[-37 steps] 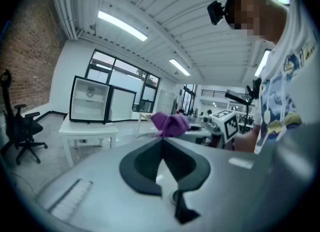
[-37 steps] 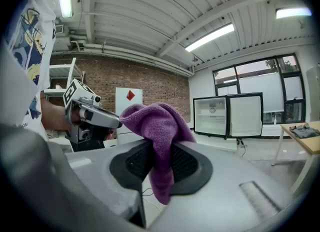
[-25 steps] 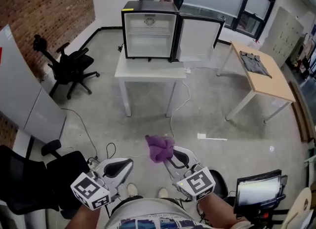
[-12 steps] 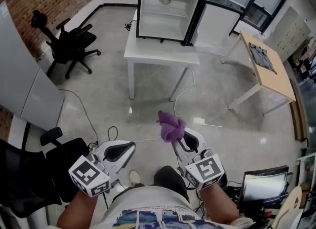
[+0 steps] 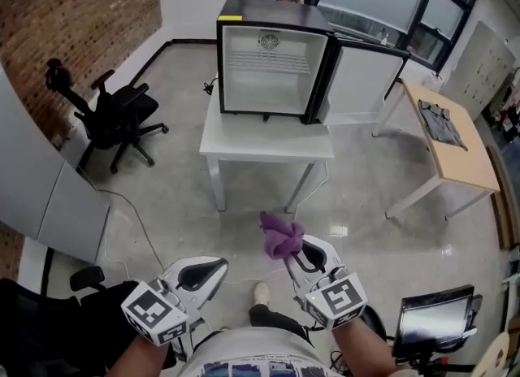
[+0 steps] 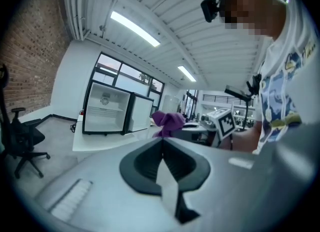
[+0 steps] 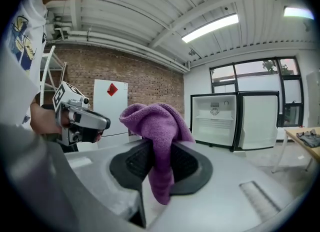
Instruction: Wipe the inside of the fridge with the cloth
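Room: fridge (image 5: 272, 62) open on bench (image 5: 244, 141), well ahead.
Right tongs (image 5: 299, 255): clamped on cloth (image 5: 281, 235).
Left tongs (image 5: 205, 270): together, empty.
Progress: wiping seemingly unstarted.

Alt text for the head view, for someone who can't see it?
The right gripper clamps a bunched purple cloth; the left gripper is shut and empty. Ahead across the floor, a mini fridge stands door open on a white table.

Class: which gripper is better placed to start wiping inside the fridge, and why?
Right. The right gripper is shut on the purple cloth; the left gripper is shut and empty. The fridge stands open ahead.
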A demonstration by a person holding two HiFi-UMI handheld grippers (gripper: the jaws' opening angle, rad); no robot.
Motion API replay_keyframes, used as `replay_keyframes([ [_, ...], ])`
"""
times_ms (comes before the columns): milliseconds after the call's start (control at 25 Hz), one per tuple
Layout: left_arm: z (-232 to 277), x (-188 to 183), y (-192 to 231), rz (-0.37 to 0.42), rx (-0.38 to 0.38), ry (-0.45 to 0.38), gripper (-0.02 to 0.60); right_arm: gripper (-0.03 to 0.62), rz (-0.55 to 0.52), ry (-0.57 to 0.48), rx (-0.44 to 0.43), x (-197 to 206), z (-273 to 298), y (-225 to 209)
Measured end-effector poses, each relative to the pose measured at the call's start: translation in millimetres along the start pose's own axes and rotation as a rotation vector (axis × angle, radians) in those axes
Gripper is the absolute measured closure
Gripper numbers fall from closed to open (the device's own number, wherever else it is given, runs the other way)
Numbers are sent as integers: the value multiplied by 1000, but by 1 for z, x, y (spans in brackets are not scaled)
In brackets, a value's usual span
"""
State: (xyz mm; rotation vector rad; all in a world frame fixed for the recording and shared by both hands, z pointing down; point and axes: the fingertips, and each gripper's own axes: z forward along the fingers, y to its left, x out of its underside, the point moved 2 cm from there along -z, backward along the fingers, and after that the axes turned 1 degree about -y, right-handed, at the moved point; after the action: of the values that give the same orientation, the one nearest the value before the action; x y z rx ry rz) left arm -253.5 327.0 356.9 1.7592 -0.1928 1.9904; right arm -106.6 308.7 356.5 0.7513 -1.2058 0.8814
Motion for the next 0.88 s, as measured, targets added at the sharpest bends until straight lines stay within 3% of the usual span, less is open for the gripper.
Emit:
replay_keyframes([
  [240,59,-40,44,23,-34,-37,575,516,-40,-46,-67,-24,54,-61],
  [480,85,-59,90,6,-42,-28,575,516,-11,-31,-56,-24,104,-98],
  [880,101,-89,177,42,85,-25,575,516,-9,-45,93,-49,188,-128],
])
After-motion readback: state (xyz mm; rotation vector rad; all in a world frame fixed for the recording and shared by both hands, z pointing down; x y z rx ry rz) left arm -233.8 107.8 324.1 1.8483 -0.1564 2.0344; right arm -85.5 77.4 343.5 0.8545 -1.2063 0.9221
